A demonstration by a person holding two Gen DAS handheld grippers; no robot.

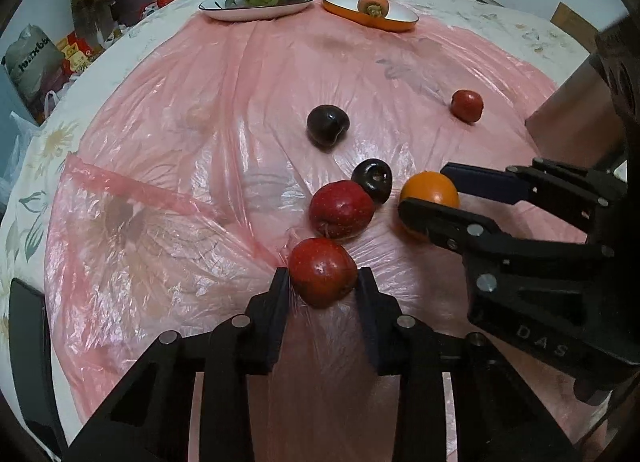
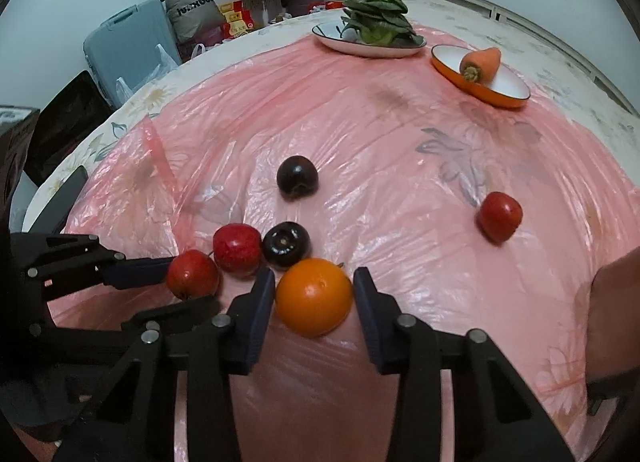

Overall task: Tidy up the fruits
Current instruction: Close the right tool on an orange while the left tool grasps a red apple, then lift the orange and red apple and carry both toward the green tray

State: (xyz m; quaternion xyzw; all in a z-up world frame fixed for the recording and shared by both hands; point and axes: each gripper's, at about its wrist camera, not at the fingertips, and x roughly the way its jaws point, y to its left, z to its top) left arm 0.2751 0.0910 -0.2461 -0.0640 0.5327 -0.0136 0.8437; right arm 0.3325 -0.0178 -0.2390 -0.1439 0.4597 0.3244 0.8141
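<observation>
Pink plastic sheet (image 1: 180, 141) covers the desk, where the left hand-held gripper (image 1: 323, 280) clasps a red apple (image 1: 322, 277) and the right hand-held gripper (image 2: 314, 294) clasps an orange (image 2: 314, 296).

Pink sheet (image 1: 192, 165): thin translucent plastic film, crinkled, glossy, spread over the bench.
Bench cloth (image 1: 44, 149): matt cream fabric with a printed floral pattern.
Left claw (image 1: 323, 282), right claw (image 2: 314, 294): matt black moulded plastic, bright metal pins at the joints, dark blue matt finger pads (image 2: 260, 302).
Orange (image 2: 314, 296): finely dimpled peel, soft sheen.
Red apples (image 1: 342, 209): waxy, speckled, glossy.
Dark plums (image 2: 298, 176): smooth, highly polished skin.
White dish (image 2: 332, 39), orange dish (image 2: 516, 99): glazed, glossy.
Carrot (image 2: 484, 59): matt, slightly rough.
Greens (image 2: 380, 17): leafy, faintly shiny.
</observation>
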